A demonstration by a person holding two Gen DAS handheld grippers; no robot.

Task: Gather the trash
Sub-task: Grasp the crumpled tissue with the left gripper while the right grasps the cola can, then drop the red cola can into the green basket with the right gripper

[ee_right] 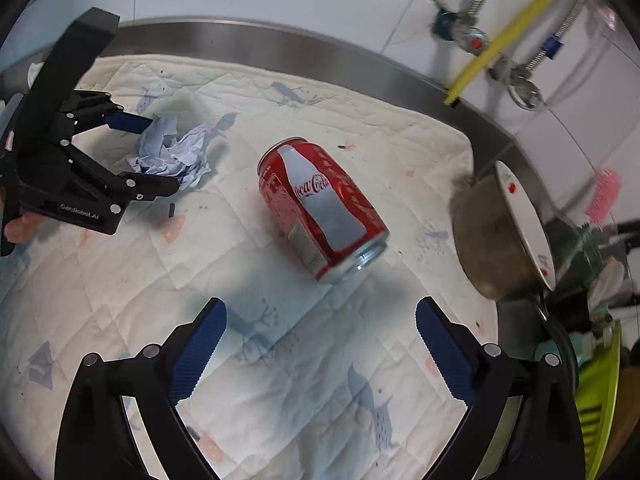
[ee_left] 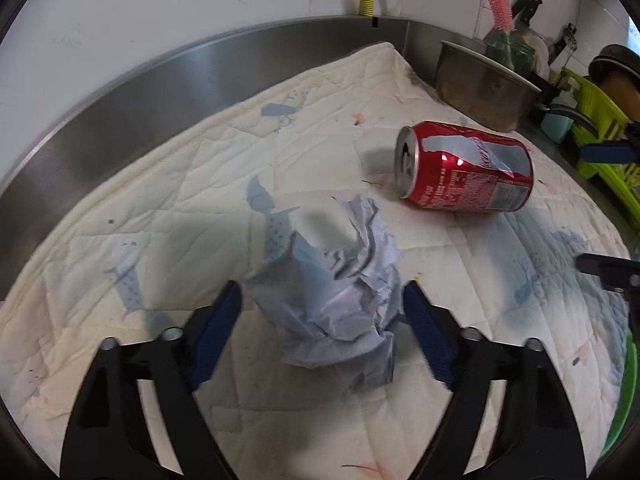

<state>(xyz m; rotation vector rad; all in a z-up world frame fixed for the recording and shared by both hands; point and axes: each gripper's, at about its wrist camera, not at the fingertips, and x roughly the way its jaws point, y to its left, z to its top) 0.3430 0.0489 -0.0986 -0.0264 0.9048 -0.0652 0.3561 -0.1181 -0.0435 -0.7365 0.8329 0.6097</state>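
A crumpled pale blue paper point(ee_left: 340, 288) lies on a quilted white cloth point(ee_left: 160, 184). My left gripper point(ee_left: 322, 292) straddles it, one blue pad on each side; a thin gap shows at the left pad, so the jaws are open. The right wrist view shows the same paper point(ee_right: 172, 152) between the left gripper point(ee_right: 164, 155) fingers. A red cola can point(ee_right: 320, 208) lies on its side in the middle of the cloth, just ahead of my right gripper point(ee_right: 320, 304), which is wide open and empty. The can point(ee_left: 468, 168) is to the paper's far right.
A metal pan point(ee_right: 496, 236) leans at the cloth's right edge, with a green dish rack point(ee_left: 600, 128) and jars behind it. A steel upstand point(ee_left: 180, 80) and tiled wall with taps point(ee_right: 472, 40) close off the far side.
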